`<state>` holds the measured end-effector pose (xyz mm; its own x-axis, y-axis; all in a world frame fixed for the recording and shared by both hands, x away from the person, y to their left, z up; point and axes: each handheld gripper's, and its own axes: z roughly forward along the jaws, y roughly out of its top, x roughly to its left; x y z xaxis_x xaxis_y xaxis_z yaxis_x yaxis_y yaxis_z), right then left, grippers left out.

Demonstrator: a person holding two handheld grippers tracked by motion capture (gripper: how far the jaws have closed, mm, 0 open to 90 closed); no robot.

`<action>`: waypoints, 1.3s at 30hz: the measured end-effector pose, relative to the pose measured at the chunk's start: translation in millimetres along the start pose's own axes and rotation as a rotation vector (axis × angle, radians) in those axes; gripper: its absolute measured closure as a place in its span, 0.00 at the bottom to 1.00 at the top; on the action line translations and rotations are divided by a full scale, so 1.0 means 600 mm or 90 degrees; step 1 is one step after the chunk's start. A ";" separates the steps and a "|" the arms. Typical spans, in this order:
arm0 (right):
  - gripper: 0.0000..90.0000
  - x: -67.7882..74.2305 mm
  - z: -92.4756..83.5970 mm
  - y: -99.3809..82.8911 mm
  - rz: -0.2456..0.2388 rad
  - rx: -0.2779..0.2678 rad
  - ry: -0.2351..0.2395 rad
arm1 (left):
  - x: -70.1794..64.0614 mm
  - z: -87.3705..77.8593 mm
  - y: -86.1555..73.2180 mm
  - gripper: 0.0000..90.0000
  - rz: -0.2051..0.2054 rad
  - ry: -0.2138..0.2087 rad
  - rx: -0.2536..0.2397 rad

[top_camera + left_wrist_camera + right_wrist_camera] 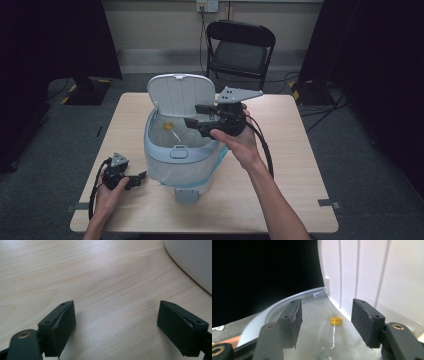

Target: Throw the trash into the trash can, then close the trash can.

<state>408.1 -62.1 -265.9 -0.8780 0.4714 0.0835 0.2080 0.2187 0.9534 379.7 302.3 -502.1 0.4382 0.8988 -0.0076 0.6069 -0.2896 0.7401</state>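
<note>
Bottle (335,335) — clear, yellow-capped — lies inside the open bin (165,150), right gripper (192,115) empty-jawed, parted above.

A lidded bin (182,152) stands near the middle of the table (300,165), its lid (181,93) raised upright at the far side. A bottle (172,131) lies inside the bin. The right gripper (196,116) hangs over the bin's opening. The left gripper (135,180) rests on the table just left of the bin. A folding chair (240,50) stands behind the table.

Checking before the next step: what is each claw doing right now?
Left claw: open, empty, over the table.
Right claw: open, empty, above the bin.
</note>
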 end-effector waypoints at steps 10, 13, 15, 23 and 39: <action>0.31 -0.017 -0.019 -0.017 0.018 0.007 -0.042 | 0.000 0.000 0.000 0.16 0.000 0.000 0.000; 0.28 -0.023 -0.031 -0.019 0.029 0.002 -0.061 | 0.000 0.000 0.000 0.16 0.000 0.002 -0.001; 0.25 -0.028 -0.037 -0.019 0.033 0.000 -0.073 | -0.001 0.000 0.000 0.16 0.000 0.002 -0.001; 0.22 -0.049 -0.054 -0.018 0.033 0.008 -0.121 | -0.001 0.000 0.000 0.16 -0.002 0.004 -0.001; 0.22 -0.103 -0.063 -0.016 0.059 0.030 -0.186 | -0.001 0.000 0.000 0.16 -0.001 0.003 0.000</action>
<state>443.9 -125.9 -269.5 -0.6942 0.7157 0.0762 0.3072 0.1989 0.9306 379.8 301.9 -502.0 0.4341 0.9008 -0.0059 0.6078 -0.2880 0.7401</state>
